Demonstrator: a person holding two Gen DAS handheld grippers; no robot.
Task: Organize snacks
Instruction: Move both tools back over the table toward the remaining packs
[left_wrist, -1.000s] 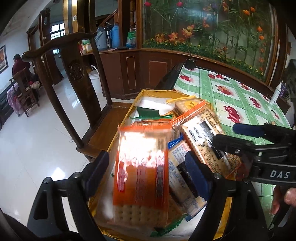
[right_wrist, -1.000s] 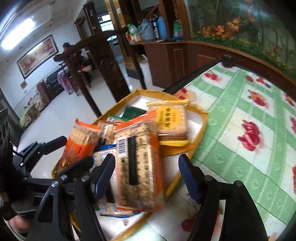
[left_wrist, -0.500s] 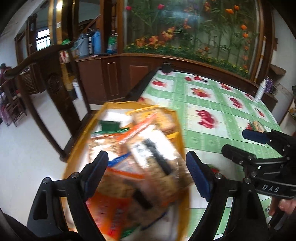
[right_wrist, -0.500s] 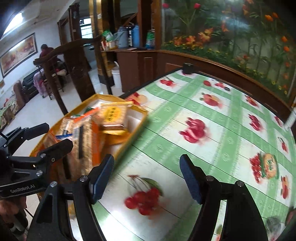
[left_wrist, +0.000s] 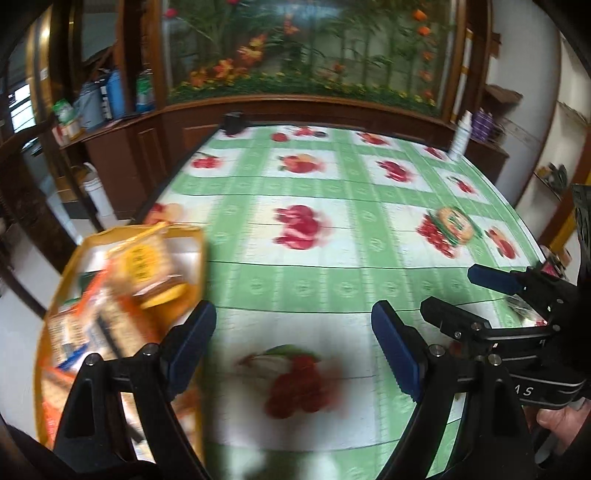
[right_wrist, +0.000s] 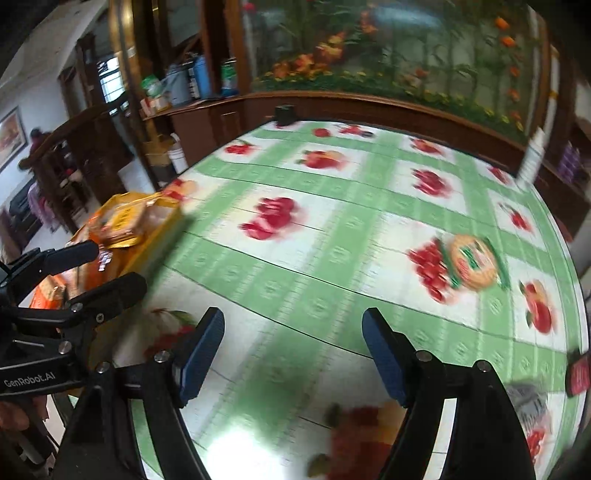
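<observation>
A yellow tray (left_wrist: 201, 258) full of snack packets (left_wrist: 144, 258) sits at the table's left edge; it also shows in the right wrist view (right_wrist: 159, 236). A round orange-and-green snack packet (left_wrist: 453, 224) lies alone on the table to the right, also seen in the right wrist view (right_wrist: 472, 263). My left gripper (left_wrist: 295, 347) is open and empty over the tablecloth, right of the tray. My right gripper (right_wrist: 293, 350) is open and empty over the table, short of the round packet.
The table (left_wrist: 332, 280) has a green-and-white fruit-print cloth. A white bottle (left_wrist: 460, 138) stands at the far right corner and a small black box (left_wrist: 233, 123) at the far edge. A wooden cabinet (left_wrist: 122, 155) and white bucket (left_wrist: 96, 192) stand left.
Both grippers have swung right, away from the tray of snacks and over the open tablecloth. The tray has slid to the left of both views. Both stay open.
</observation>
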